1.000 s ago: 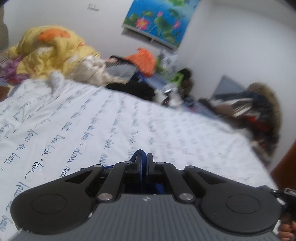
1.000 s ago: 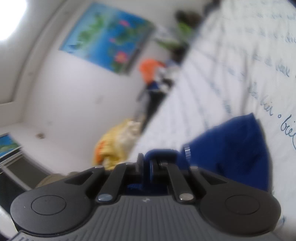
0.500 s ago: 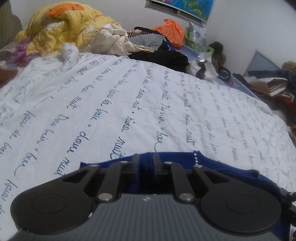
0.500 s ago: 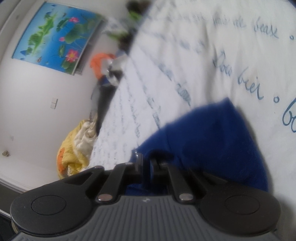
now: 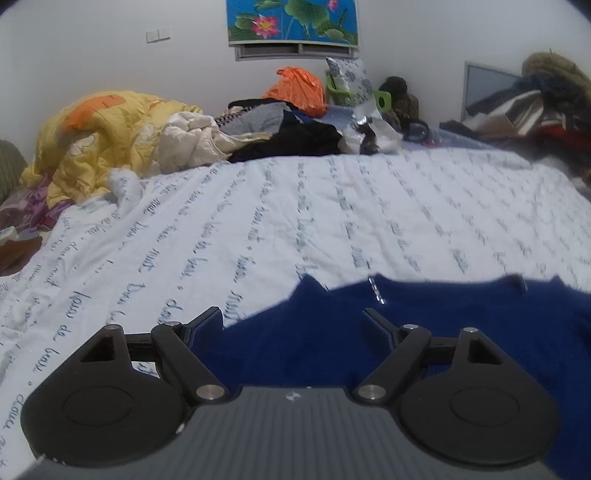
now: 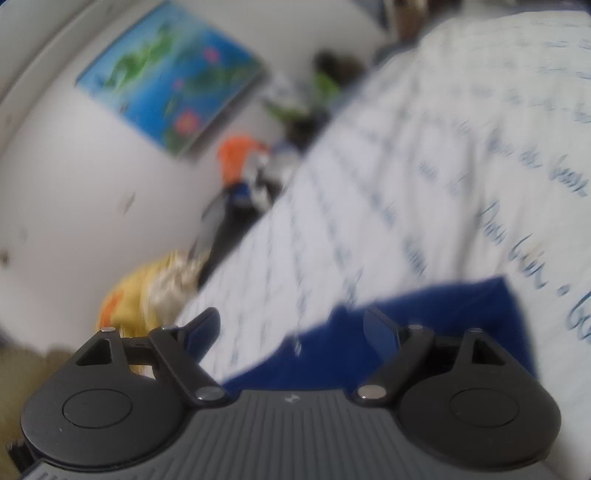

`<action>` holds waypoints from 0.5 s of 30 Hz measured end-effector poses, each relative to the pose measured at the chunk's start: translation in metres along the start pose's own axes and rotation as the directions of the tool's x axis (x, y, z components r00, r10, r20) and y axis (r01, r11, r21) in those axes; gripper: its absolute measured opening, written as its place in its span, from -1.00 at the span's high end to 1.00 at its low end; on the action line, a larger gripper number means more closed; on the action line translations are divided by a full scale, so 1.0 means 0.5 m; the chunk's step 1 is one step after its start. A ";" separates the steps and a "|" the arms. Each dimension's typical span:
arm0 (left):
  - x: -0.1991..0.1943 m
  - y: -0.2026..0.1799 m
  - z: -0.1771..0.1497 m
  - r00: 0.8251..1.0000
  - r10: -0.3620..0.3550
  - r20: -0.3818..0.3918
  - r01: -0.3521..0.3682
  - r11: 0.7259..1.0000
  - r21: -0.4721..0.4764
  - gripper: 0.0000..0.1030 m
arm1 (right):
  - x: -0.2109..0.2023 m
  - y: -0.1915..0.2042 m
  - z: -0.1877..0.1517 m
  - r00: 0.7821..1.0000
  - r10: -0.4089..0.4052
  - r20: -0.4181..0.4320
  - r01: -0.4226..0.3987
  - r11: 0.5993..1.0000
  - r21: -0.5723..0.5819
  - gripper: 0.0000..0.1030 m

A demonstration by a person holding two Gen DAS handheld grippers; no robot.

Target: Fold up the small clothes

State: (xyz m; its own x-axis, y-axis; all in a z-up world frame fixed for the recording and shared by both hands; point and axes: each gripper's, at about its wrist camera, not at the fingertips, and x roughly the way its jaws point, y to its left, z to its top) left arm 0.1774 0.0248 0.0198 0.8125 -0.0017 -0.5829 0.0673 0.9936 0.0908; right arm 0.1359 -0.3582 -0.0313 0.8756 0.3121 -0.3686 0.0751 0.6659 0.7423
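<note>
A dark blue garment (image 5: 424,325) lies flat on the white bedsheet with blue script (image 5: 295,206), near the front edge. My left gripper (image 5: 293,325) is open just above the garment's left part, holding nothing. In the tilted, blurred right wrist view the same blue garment (image 6: 424,332) lies on the sheet (image 6: 406,184). My right gripper (image 6: 291,328) is open over its edge, empty.
A yellow quilt (image 5: 107,140) and a pile of clothes with an orange bag (image 5: 299,88) lie along the bed's far side by the wall. More clothes are heaped at the right (image 5: 535,107). A lotus picture (image 5: 291,22) hangs on the wall.
Both grippers were shut on the blue garment and have opened and let it go. The garment now lies flat on the sheet. The left view has levelled out.
</note>
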 end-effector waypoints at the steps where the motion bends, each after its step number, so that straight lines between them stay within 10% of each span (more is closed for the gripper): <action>1: 0.009 -0.007 -0.011 1.000 0.006 -0.010 -0.006 1.000 0.005 -0.57 | 0.005 0.011 -0.007 1.000 -0.010 -0.025 0.009 0.999 -0.034 -0.67; 5: 0.050 0.005 -0.050 0.997 0.058 -0.055 -0.057 0.998 0.017 -0.57 | 0.032 0.053 -0.042 0.978 -0.192 -0.085 0.164 0.951 -0.262 -0.63; 8: 0.054 0.040 -0.057 0.994 0.076 -0.072 -0.077 0.997 -0.006 -0.57 | 0.022 0.086 -0.065 0.937 -0.345 0.046 0.331 0.842 -0.427 -0.64; 15: -0.023 0.046 -0.083 0.999 0.001 -0.044 -0.005 0.997 -0.073 -0.61 | -0.007 0.162 -0.183 0.936 -0.337 0.098 0.317 0.694 -0.646 -0.65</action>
State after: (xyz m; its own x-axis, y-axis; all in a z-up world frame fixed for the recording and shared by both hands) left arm 0.1454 0.0523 -0.0051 0.7864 0.0046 -0.6177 0.0208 0.9992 0.0340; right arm 0.0951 -0.2432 -0.0213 0.8417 0.0014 -0.5399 0.0219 0.9991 0.0369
